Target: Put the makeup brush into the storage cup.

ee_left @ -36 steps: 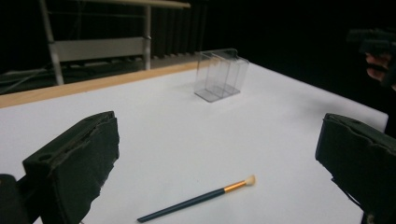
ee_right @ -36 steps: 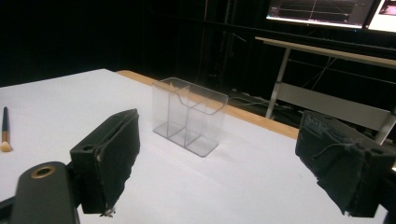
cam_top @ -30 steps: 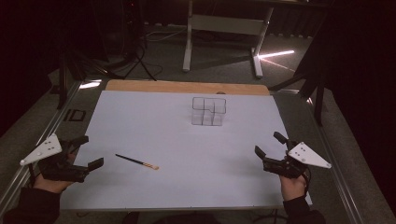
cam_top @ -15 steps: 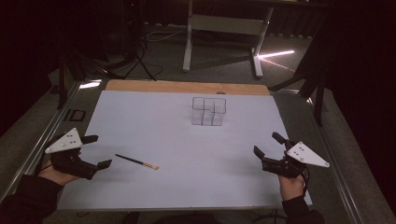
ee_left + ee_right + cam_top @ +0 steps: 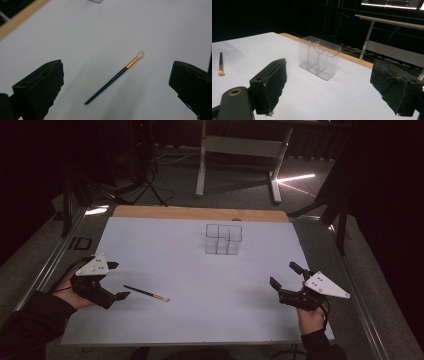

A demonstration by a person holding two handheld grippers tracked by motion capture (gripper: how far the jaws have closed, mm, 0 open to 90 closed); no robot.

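The left gripper [image 5: 116, 281] is hovering just left of the brush [image 5: 146, 293], its jaws spread wide and holding nothing. In the left gripper view the brush [image 5: 113, 77] is lying flat on the white desk [image 5: 155, 30] between the two jaws but ahead of them, not yet touched. Its dark handle tip is pointing toward the gripper, and the pale bristles are pointing away, past an orange ferrule.

The right gripper [image 5: 289, 281] is resting low at the near right of the desk [image 5: 210, 320], also spread wide and empty. It is facing the clear organizer [image 5: 319, 57], which is standing upright toward the far side of the desk, well apart from the brush. Its compartments are looking empty.

The brush is likely very light and stiff, a thin rod with a smooth handle that could roll or skid on the paper if nudged from one side. Because it is lying flat, the jaws would need to come down on either side of it and close squarely across the handle. The best hold is probably on the dark handle around its middle or just behind the ferrule, keeping off the soft bristles, which would splay and give no grip. Firm pressure is hardly needed; the organizer, thin and clear, is probably light too and could tip if knocked.
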